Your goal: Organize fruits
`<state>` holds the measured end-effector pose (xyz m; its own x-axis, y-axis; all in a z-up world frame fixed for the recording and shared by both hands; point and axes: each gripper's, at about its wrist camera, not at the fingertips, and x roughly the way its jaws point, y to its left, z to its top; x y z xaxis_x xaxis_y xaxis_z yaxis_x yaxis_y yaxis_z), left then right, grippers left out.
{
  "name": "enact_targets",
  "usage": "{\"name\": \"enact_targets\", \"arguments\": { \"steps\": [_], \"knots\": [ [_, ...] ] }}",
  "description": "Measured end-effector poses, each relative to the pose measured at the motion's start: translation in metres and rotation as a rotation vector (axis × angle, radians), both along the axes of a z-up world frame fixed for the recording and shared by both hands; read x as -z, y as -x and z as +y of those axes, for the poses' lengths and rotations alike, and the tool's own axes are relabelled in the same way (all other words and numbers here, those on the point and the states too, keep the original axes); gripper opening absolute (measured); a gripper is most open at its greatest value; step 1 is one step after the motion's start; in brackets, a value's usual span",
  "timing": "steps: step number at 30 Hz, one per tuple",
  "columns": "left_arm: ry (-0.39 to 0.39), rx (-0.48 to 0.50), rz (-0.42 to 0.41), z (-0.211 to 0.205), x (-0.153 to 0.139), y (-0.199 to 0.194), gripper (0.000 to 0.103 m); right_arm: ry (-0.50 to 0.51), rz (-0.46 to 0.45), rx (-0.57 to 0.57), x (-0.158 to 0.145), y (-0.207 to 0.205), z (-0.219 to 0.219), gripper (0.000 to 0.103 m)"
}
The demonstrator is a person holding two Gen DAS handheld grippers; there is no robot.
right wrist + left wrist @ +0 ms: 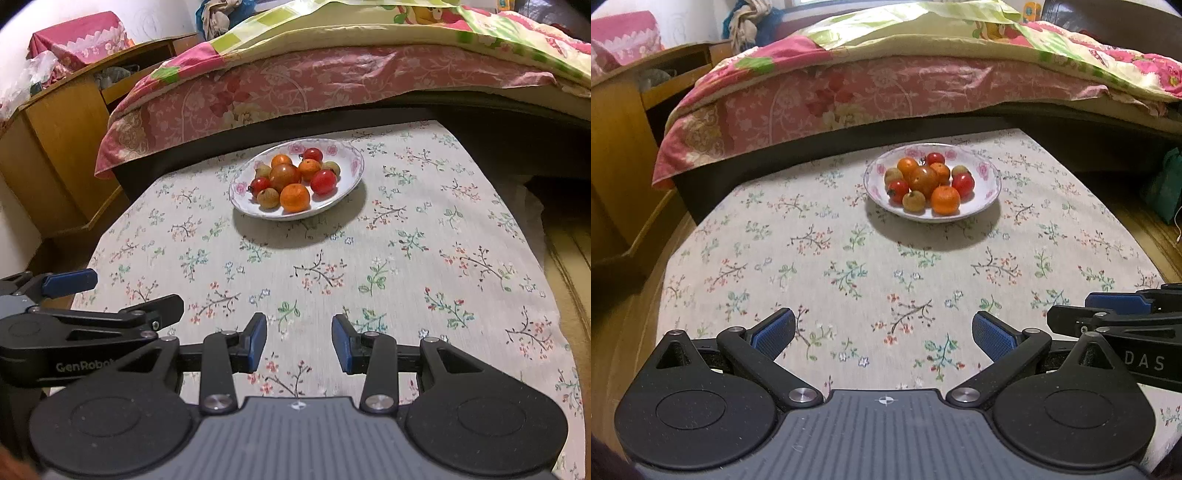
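A white plate [988,173] with a pink flower rim sits near the far edge of the tabletop [849,258], heaped with small fruit. The nearest orange [945,199] lies at the front of the heap, just beside a red tomato [963,184]. A large orange-brown tomato [924,180] crowns the middle, and a dull yellow-brown fruit [914,201] rests at the front left. A floral cloth covers the tabletop. Well back from the plate, the left claw [884,334] hangs over the near cloth with its blue pads spread wide and nothing between them. The right claw [299,341] hangs close beside it, parted less widely, also empty. Behind the tabletop stands a bed [886,85] draped in pink flowered covers, with a wooden cabinet [624,147] to its left.
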<state>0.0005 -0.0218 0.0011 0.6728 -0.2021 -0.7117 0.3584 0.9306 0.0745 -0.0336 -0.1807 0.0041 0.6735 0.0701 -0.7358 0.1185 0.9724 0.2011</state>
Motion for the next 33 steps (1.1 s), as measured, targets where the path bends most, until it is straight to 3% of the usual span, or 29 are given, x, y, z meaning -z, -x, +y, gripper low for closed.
{"name": "enact_targets", "arguments": {
  "steps": [33],
  "knots": [
    [-0.043, -0.045, 0.028, 0.005, 0.012, 0.015, 0.103, -0.005, 0.039, -0.019, 0.011, 0.021, 0.015, 0.04]
  ]
}}
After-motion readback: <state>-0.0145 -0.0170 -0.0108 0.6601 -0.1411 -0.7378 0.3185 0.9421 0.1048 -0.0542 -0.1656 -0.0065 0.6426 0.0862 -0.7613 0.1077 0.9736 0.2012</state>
